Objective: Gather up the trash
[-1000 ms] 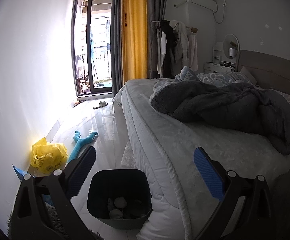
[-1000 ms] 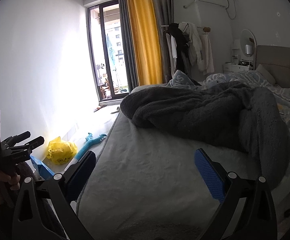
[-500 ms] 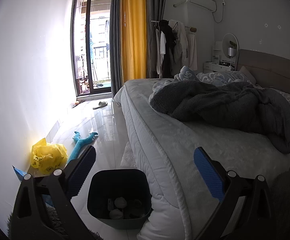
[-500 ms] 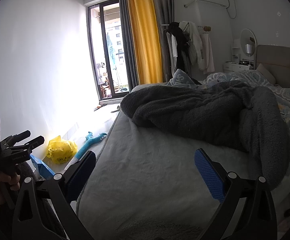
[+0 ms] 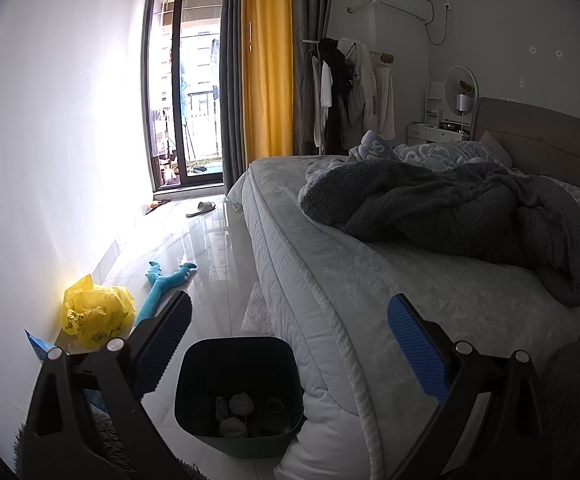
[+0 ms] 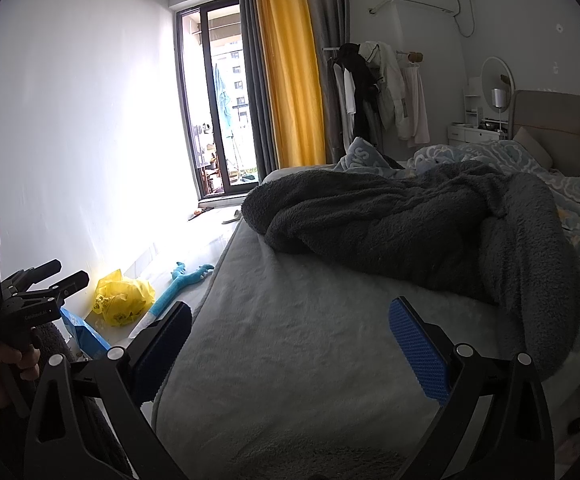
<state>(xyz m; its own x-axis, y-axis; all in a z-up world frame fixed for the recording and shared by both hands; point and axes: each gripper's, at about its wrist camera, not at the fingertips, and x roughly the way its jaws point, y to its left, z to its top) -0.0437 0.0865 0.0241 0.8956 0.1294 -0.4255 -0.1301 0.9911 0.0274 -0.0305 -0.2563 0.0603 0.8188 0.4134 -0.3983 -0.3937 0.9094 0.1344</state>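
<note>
A dark bin point(image 5: 239, 394) stands on the floor beside the bed, with crumpled wads of trash point(image 5: 241, 403) inside. My left gripper point(image 5: 290, 350) is open and empty, hovering above and just behind the bin. A crumpled yellow plastic bag point(image 5: 97, 310) lies by the wall; it also shows in the right wrist view point(image 6: 124, 296). A blue packet point(image 6: 84, 334) lies near it. My right gripper point(image 6: 290, 350) is open and empty over the grey bed cover. The left gripper's body point(image 6: 18, 308) shows at the left edge of the right wrist view.
The bed point(image 5: 370, 280) fills the right, with a dark fleece blanket point(image 5: 442, 212) heaped on it. A blue plush toy point(image 5: 162, 284) and a slipper point(image 5: 201, 208) lie on the glossy floor. The balcony door and curtains stand at the far end.
Both views have shifted only slightly. Both grippers stay open and empty, and nothing in the room has moved.
</note>
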